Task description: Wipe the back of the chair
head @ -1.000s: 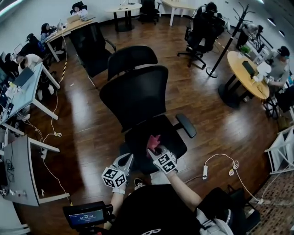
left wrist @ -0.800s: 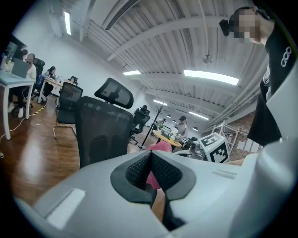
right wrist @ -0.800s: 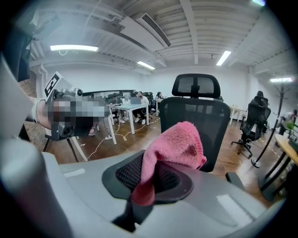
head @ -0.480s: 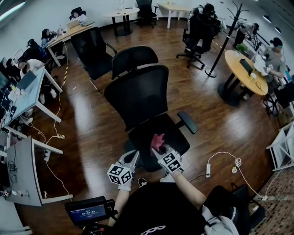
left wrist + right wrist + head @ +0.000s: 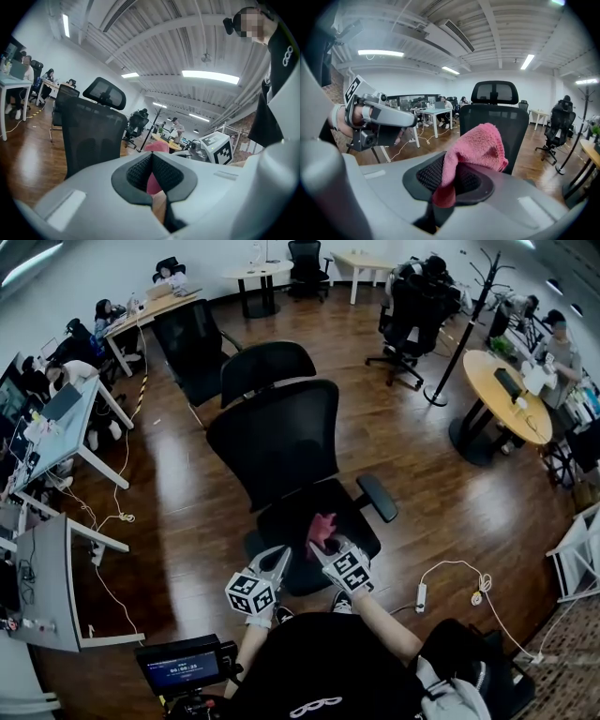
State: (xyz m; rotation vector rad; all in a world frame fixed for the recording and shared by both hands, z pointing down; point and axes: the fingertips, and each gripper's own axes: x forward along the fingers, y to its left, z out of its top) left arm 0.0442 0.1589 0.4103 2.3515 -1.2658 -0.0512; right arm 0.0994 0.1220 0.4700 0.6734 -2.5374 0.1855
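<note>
Holding a pink cloth (image 5: pixel 476 150), the right tool (image 5: pixel 323 545) has its jaws clamped on the lower fold, and the rest bunches up above them. The left tool (image 5: pixel 151 161) has its jaws together with nothing between them. The pink seen past them is the cloth in the other tool. Both tools hang over the near edge of the seat (image 5: pixel 361 521), just beside each other.

The chair (image 5: pixel 277 442) stands on the wooden floor with its seat toward me. The backrest rises beyond it and the headrest (image 5: pixel 265 367) sits higher. I am looking at the front face of the back; its rear face is not in view.

Progress: the cloth is well apart from the backrest and touches no part of it. This fits either the cloth about to go to the back or the cloth just off it after a pass. I cannot settle which.

The back is black mesh in a dark frame, taut and even. I see no streak, damp patch or dust on it. The mesh is too fine to judge for cleanliness.
</note>
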